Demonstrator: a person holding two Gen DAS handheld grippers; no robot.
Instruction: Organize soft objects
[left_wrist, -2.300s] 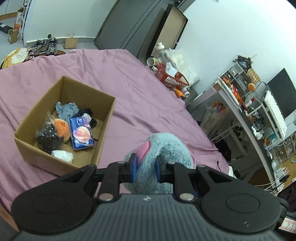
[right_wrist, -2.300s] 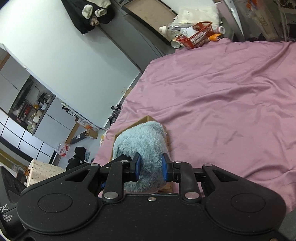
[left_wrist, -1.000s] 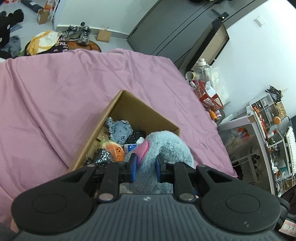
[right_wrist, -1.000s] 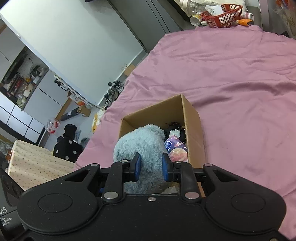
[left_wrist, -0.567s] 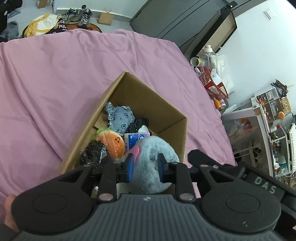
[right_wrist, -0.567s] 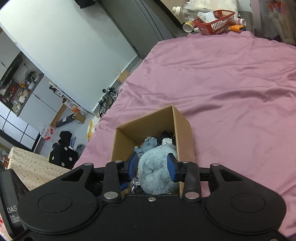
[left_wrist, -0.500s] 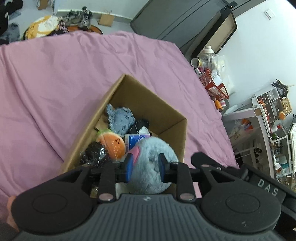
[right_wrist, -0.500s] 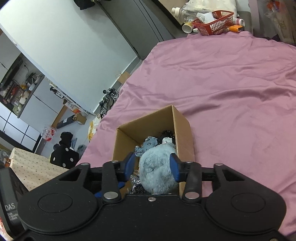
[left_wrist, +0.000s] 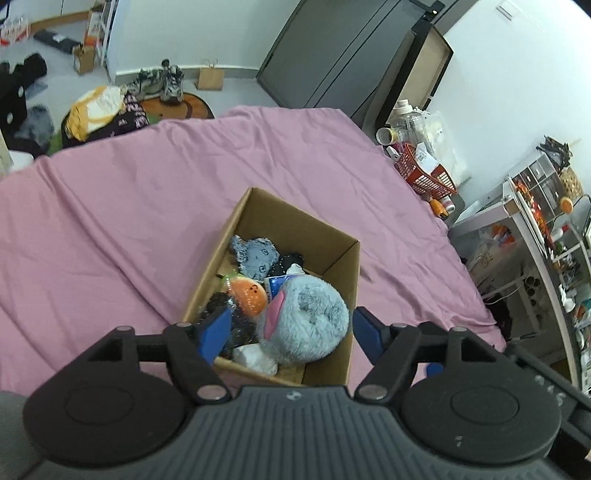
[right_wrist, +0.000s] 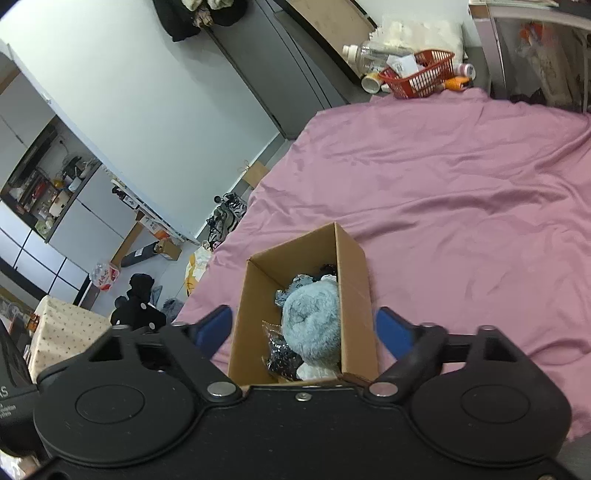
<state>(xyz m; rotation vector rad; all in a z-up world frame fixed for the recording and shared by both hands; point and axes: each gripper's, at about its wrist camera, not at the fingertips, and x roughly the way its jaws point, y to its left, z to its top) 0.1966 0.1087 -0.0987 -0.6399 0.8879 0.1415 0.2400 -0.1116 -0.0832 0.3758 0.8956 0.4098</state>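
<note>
A fluffy blue-grey plush toy (left_wrist: 306, 317) with a pink patch lies in the open cardboard box (left_wrist: 345, 273) on the pink bed, on top of an orange plush (left_wrist: 249, 295), a grey knitted toy (left_wrist: 255, 254) and dark bags. My left gripper (left_wrist: 291, 334) is wide open above the box, its fingers apart from the plush. In the right wrist view the same plush (right_wrist: 312, 321) lies in the box (right_wrist: 354, 269). My right gripper (right_wrist: 304, 328) is wide open above it, empty.
The pink bedsheet (left_wrist: 110, 221) spreads all around the box. A red basket (left_wrist: 424, 177) with bottles stands past the bed's far corner. Shelves and a desk (left_wrist: 535, 229) stand at the right. Shoes and clothes (left_wrist: 110, 107) lie on the floor beyond the bed.
Both grippers carried the blue-grey plush over the box, then opened wide and let it go. The plush now rests in the box and both grippers have drawn back.
</note>
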